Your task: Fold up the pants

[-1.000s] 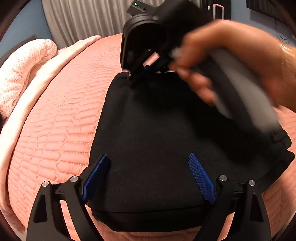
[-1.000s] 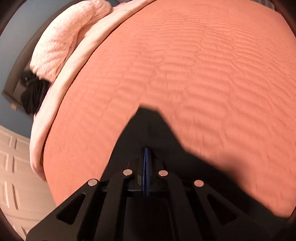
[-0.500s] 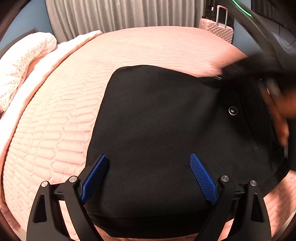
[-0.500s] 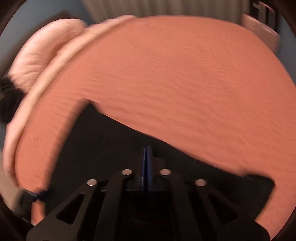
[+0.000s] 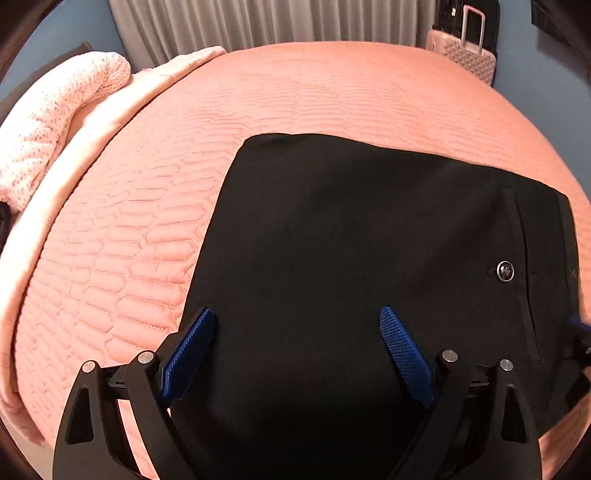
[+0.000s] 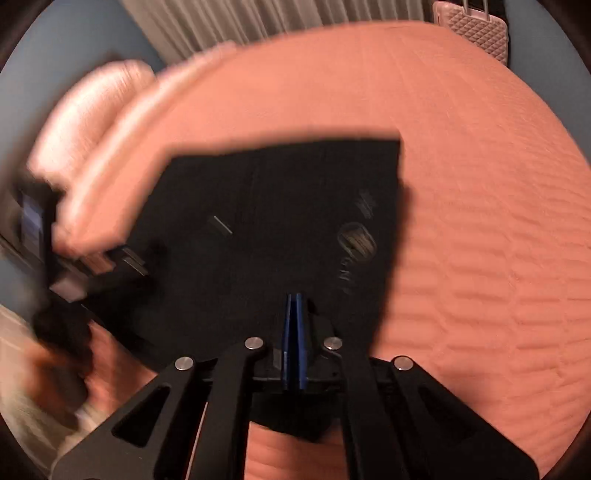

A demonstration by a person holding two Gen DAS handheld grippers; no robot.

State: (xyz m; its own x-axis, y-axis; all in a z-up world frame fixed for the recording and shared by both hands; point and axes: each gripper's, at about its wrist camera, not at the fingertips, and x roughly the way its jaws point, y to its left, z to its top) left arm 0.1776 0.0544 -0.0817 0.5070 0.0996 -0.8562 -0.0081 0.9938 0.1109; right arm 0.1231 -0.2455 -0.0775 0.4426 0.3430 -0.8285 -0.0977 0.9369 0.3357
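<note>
The left gripper (image 5: 297, 347) hangs released above the folded black pants (image 5: 369, 266) at the bed's (image 5: 332, 88) centre. The right gripper (image 6: 294, 325) is clenched at their 6 o'clock edge, whether pinching cloth is unclear. Folding looks nearly finished; next likely calls for smoothing.

coral quilted bed (image 5: 332, 96), grey curtains (image 5: 258, 22), blue wall (image 5: 74, 33), pink suitcase (image 5: 465, 55).

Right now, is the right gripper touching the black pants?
Cannot tell. In the right wrist view the right gripper has its jaws together over the pants, but blur hides whether fabric is pinched. The left wrist view doesn't settle it.
</note>
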